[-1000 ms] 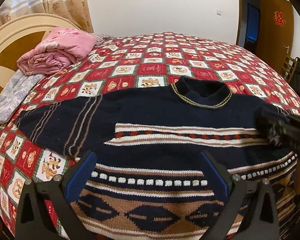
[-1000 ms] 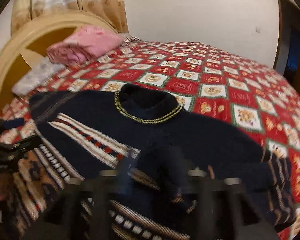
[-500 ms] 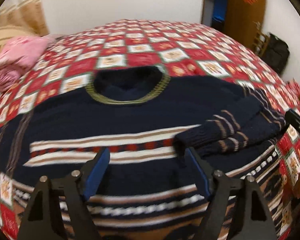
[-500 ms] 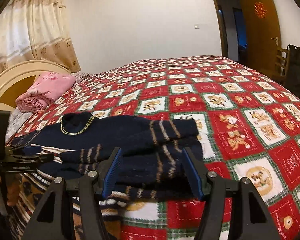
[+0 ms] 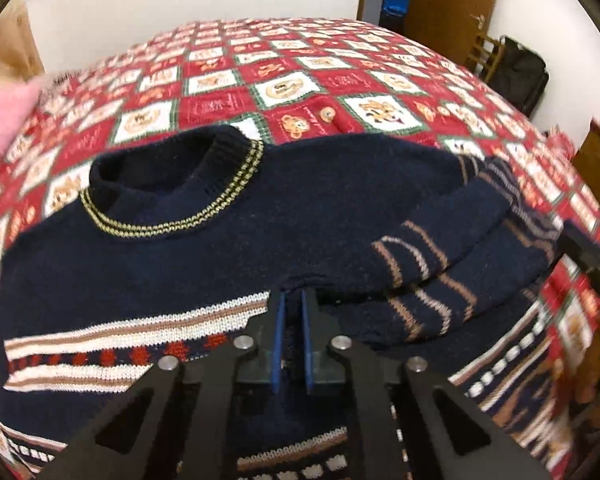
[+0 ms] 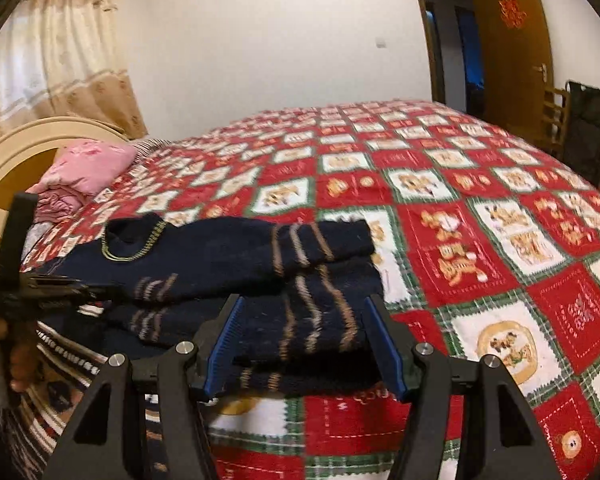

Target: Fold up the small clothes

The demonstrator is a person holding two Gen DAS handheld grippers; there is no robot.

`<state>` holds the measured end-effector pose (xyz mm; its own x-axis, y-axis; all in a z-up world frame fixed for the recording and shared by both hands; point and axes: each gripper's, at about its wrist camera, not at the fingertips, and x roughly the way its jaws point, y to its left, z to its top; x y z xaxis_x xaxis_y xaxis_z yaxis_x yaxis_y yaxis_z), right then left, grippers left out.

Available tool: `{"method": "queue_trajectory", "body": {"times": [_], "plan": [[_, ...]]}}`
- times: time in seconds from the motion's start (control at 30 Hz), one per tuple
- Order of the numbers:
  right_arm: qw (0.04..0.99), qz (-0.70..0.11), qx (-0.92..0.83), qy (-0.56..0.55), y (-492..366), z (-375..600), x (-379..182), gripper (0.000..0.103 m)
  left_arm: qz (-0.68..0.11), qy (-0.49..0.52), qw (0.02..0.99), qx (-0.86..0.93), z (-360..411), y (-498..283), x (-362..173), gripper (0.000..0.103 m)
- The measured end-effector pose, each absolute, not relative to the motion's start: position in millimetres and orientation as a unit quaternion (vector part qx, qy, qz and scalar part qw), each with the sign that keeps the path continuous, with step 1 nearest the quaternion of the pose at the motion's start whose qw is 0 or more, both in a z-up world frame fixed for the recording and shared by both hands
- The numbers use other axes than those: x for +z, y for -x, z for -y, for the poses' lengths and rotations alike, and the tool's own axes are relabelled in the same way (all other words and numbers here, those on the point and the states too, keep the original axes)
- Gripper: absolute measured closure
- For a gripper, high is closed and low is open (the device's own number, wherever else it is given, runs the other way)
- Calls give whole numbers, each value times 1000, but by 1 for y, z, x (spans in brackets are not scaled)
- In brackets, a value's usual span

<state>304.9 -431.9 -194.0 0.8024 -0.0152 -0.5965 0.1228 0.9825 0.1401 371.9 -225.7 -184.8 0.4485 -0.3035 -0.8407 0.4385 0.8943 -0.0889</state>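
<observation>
both wrist cams low, share sweater

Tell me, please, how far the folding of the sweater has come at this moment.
Early stage. Done: one sleeve lies folded across the navy sweater on the bedspread. In hand: the left claw is shut on the sweater's chest, while the right claw is open at the folded sleeve. Left: the other sleeve is out of view, and the patterned body still lies flat.
</observation>
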Motion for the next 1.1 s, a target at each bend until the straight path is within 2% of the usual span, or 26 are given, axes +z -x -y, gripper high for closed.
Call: {"method": "queue_trajectory", "body": {"times": [0.1,0.23,0.43,0.63,0.77,0.87,0.9,0.93,0.97,1.03,1.1], "plan": [[937,-337,-45,-78,-311,435,-201,41,-486,-54,846,-215,219,-378,-183,97],[927,-360,-57,-86,-316,442,-213,41,-467,-105,854,-203,229,-381,-191,96],[925,-367,-56,-86,-318,441,-216,42,-456,-120,857,-209,239,-379,-197,97],[923,-365,-58,-111,-316,450,-215,62,-468,-82,852,-223,230,-383,-180,102],[923,-366,-56,-108,-316,449,-216,62,-471,-38,851,-230,211,-386,-160,102],[923,-360,-55,-123,-315,453,-216,62,-437,-68,868,-227,211,-377,-154,102],[923,-358,-54,-128,-314,453,-216,62,-434,-80,868,-229,214,-374,-157,98],[923,-357,-52,-132,-313,454,-216,62,-437,-86,865,-230,216,-374,-160,83],[924,-354,-51,-136,-313,455,-215,62,-440,-93,863,-231,219,-373,-165,55],[924,-353,-49,-138,-312,455,-215,60,-426,-112,869,-226,226,-370,-174,23],[924,-354,-46,-136,-313,454,-215,60,-403,-141,876,-224,232,-364,-180,22]]}}
